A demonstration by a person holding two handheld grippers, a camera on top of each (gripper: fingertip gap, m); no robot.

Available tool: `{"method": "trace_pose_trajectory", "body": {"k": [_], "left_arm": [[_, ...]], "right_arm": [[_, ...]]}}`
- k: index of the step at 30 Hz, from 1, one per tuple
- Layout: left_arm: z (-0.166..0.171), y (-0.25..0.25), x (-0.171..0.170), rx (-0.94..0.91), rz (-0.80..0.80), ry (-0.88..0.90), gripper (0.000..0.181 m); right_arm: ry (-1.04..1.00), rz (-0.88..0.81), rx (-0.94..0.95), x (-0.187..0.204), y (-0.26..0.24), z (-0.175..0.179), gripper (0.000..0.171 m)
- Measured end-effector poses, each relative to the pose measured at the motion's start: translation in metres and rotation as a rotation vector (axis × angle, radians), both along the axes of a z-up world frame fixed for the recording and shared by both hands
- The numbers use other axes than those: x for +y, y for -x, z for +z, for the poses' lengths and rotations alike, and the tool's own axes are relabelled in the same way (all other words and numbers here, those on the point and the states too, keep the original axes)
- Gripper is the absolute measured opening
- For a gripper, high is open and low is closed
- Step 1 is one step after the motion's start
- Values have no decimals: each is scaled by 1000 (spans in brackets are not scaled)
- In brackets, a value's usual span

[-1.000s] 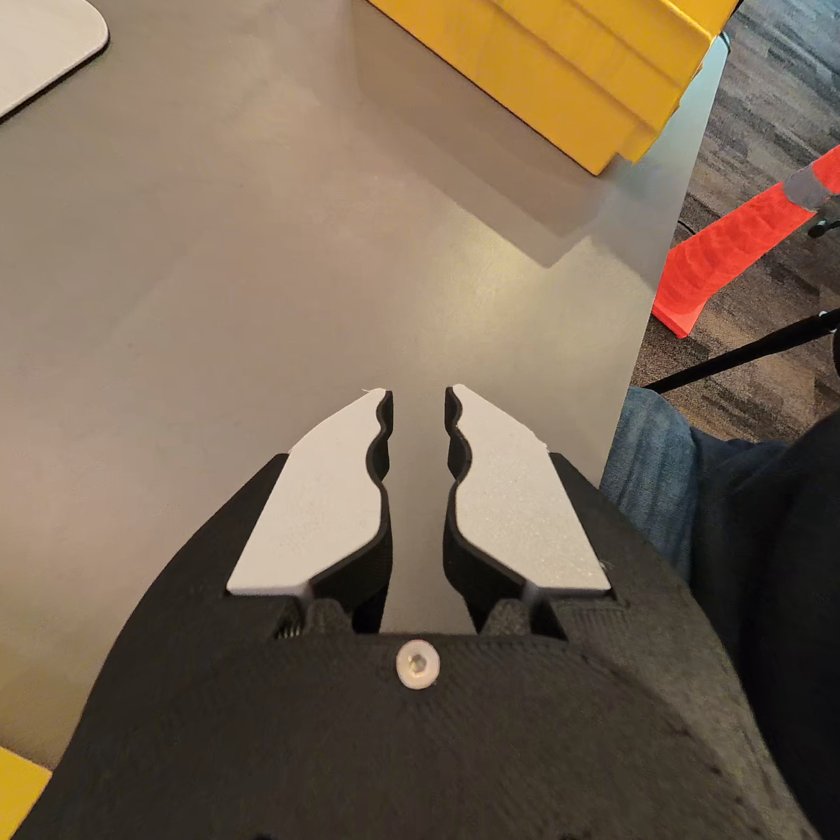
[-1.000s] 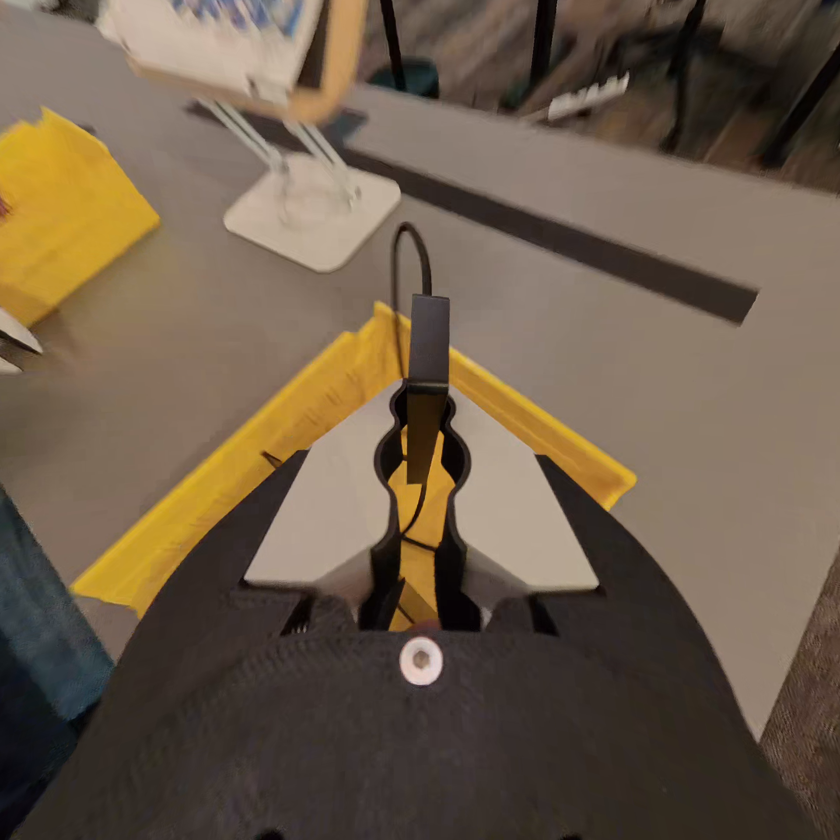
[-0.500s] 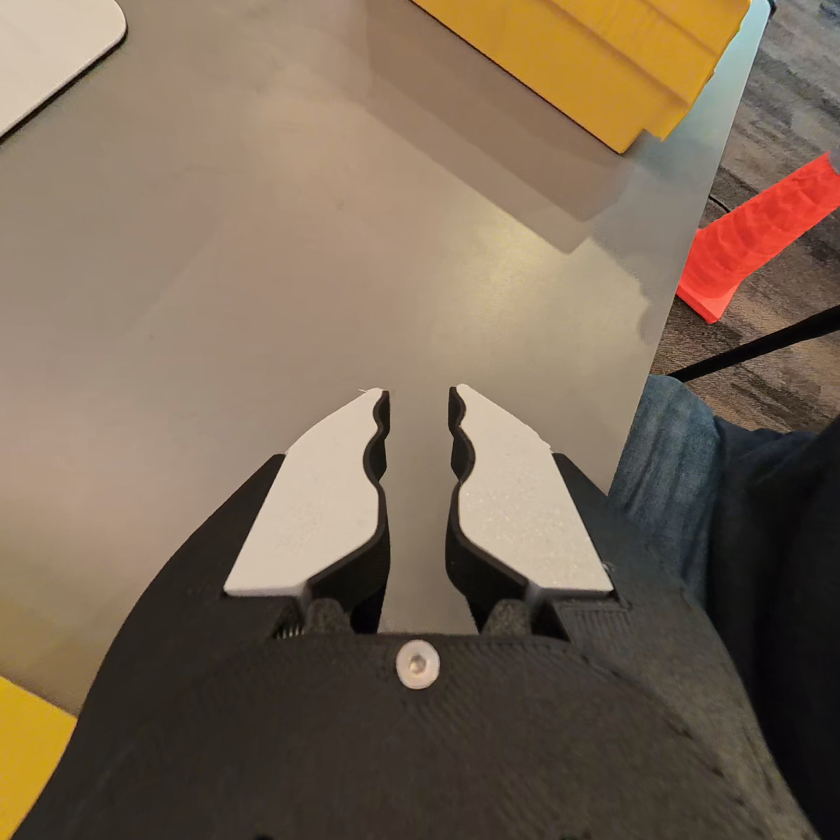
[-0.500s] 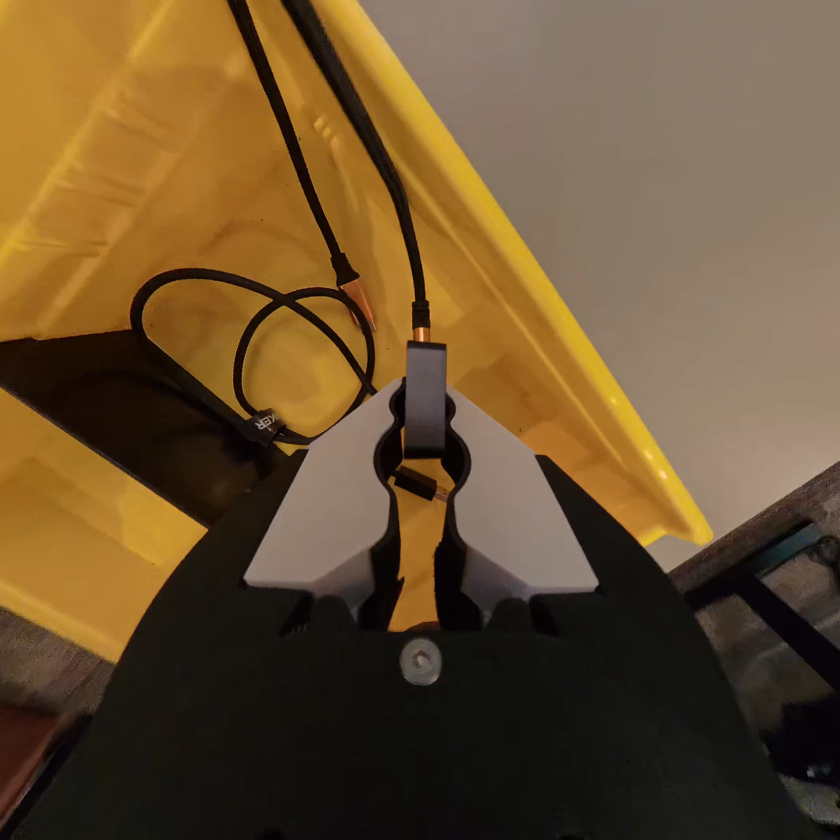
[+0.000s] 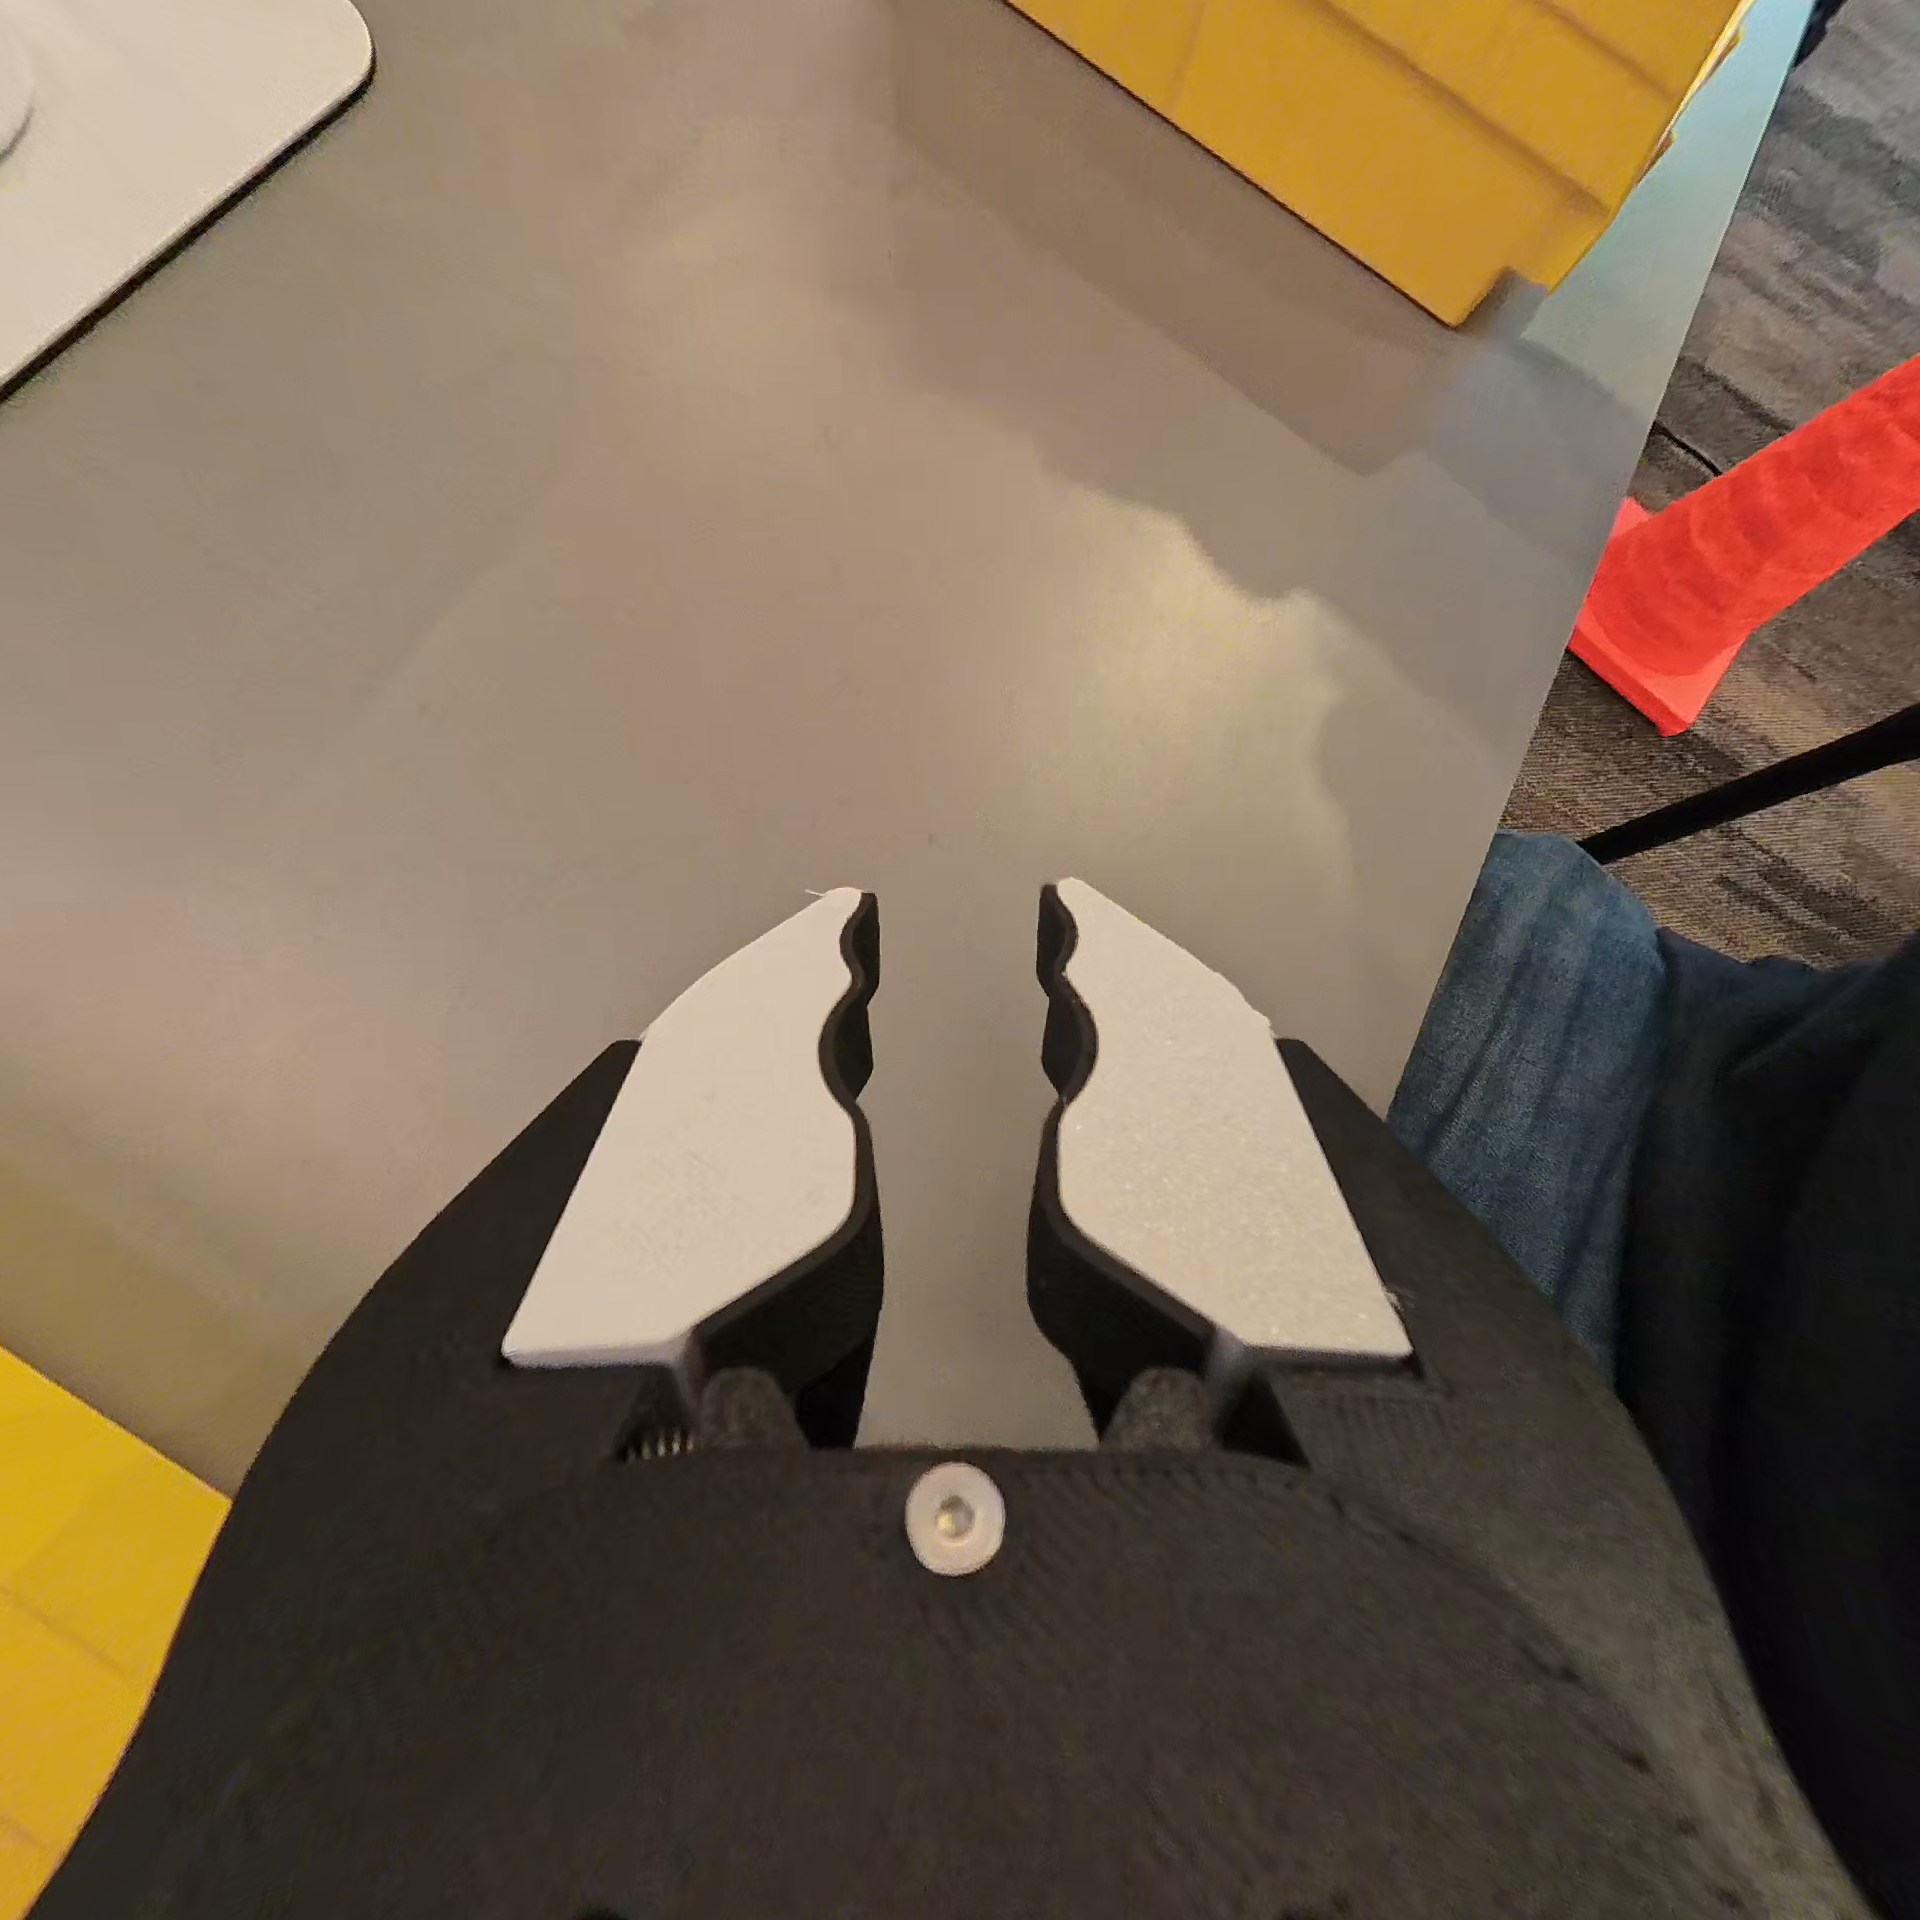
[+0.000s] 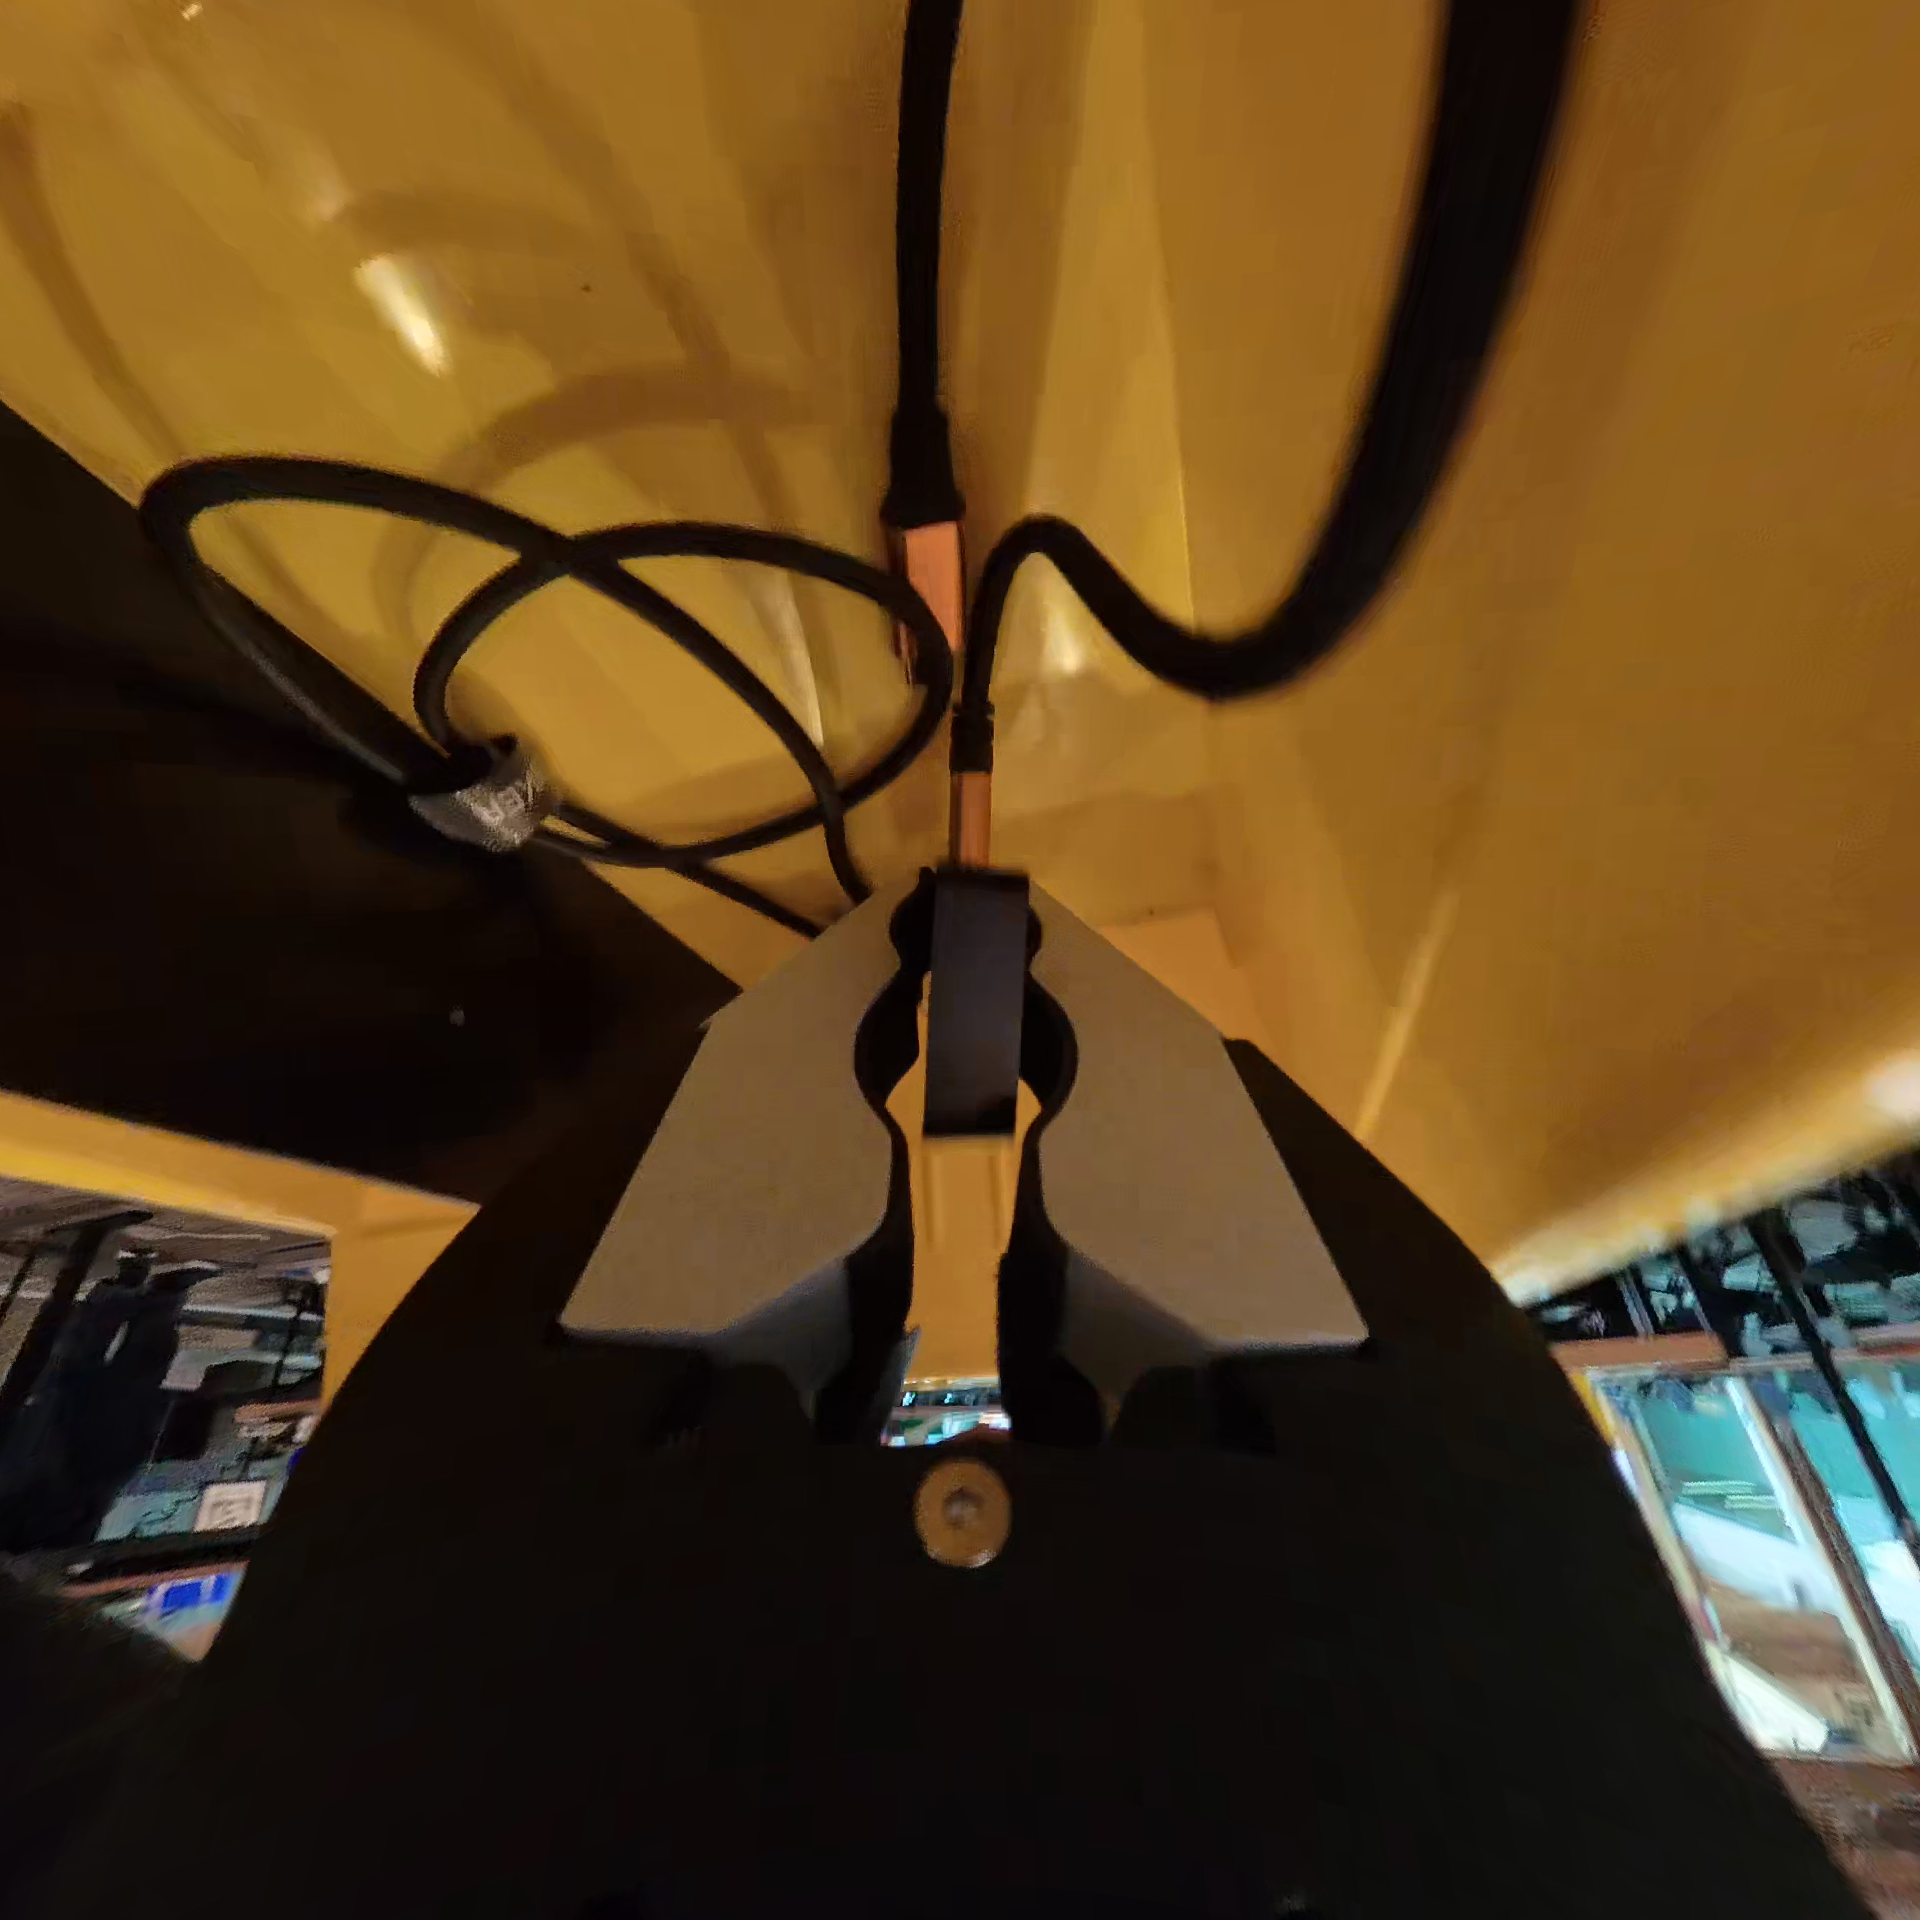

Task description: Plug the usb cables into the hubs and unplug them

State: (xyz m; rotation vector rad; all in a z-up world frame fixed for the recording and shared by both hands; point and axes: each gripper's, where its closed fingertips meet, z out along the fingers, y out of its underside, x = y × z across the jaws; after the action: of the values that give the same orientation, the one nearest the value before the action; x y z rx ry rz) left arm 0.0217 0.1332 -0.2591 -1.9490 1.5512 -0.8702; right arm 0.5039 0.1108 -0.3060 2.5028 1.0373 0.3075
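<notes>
Fingers (image 6: 1122,1049) of the right gripper (image 6: 977,914) clamp a slim, rigid black hub (image 6: 975,1013); its limp braided cable (image 6: 1351,582) trails ahead; left gripper (image 5: 958,914) idles, parted and empty.

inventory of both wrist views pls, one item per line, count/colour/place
table: 1, grey, under the left tongs
bin: 1, yellow, far right table corner, left view
bin: 1, yellow, fills the right view, holds the cables
yellow edge: 1, lower left of left view, kind unclear
white base plate: 1, top left of table
cone: 1, orange, on the floor right of the table
hub: 1, dark, clamped in the right tongs
braided cable: 1, black, copper plug at the hub's tip
second braided cable: 1, black, loose copper plug
coiled thin cable: 1, black, in the bin
person's leg: blue denim, right edge
left tongs: open, empty
right tongs: shut on the hub
</notes>
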Motion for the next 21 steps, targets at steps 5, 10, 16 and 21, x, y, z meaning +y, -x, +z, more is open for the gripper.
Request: {"method": "trace_pose_trajectory", "body": {"k": [5,10,16,21], "left_arm": [[12,-3,-8,-10,-26,-17,33],[31,-2,-10,-28,-31,-53,34],[51,10,4,-49,18,-101,35],[75,42,31,-64,119,-169,36]], "right_arm": [[-52,3,115,12,11,-15,29],[-223,1,182,27,24,15,86],[-445,-49,312,39,35,79,92],[-690,-32,303,44,47,140,81]]}}
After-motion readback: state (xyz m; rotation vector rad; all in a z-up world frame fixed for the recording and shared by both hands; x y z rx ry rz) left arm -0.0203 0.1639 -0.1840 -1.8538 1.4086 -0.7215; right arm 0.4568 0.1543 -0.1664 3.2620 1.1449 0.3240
